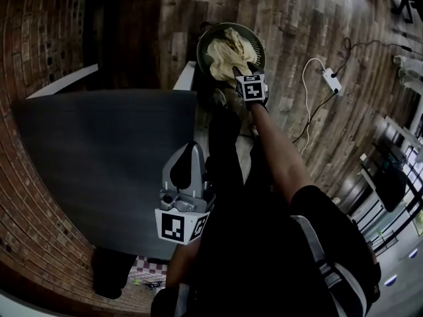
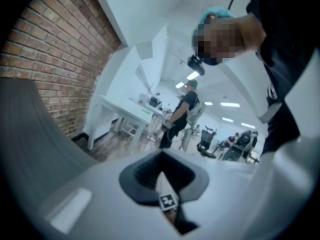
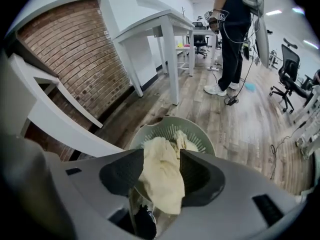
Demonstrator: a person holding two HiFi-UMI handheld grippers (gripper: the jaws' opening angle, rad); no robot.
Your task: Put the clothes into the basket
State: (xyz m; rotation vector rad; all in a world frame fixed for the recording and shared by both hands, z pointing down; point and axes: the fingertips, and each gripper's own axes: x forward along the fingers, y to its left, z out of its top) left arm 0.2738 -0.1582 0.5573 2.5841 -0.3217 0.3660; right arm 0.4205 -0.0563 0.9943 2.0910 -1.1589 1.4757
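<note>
A round grey-green basket (image 1: 205, 41) stands on the wooden floor beyond the table, with cream cloth (image 1: 228, 55) heaped inside. My right gripper (image 1: 243, 72) points steeply down just over the basket's near rim. In the right gripper view the basket (image 3: 200, 134) lies below, and a fold of the cream cloth (image 3: 162, 189) hangs loosely between the parted jaws of the right gripper (image 3: 162, 159), open. My left gripper (image 1: 188, 167) hovers over the table's right edge. Its dark pads meet in the left gripper view (image 2: 161, 181), shut on nothing.
A dark grey table (image 1: 99, 157) fills the left. A white power strip (image 1: 330, 79) with a cable lies on the floor to the right of the basket. A white desk (image 3: 160, 29) and a standing person (image 3: 232, 34) are further off, beside a brick wall (image 3: 75, 49).
</note>
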